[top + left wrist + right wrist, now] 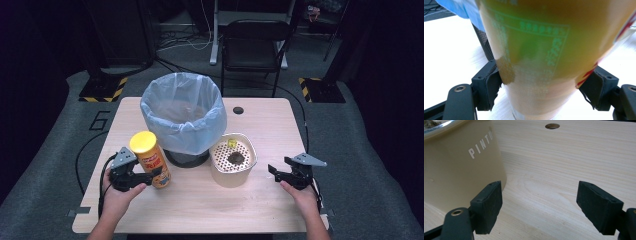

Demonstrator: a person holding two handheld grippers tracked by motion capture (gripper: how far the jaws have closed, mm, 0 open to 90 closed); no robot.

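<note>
Orange canister clamped in left claw

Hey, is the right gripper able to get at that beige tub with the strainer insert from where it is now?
Probably yes. The right gripper is open and points at the beige tub, with bare table between them. In the right gripper view the tub's wall sits just beyond one jaw, not yet between them.

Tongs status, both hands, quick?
Left tongs: closed on the yellow-lidded snack can.
Right tongs: open, holding nothing, beside the beige tub.
</note>
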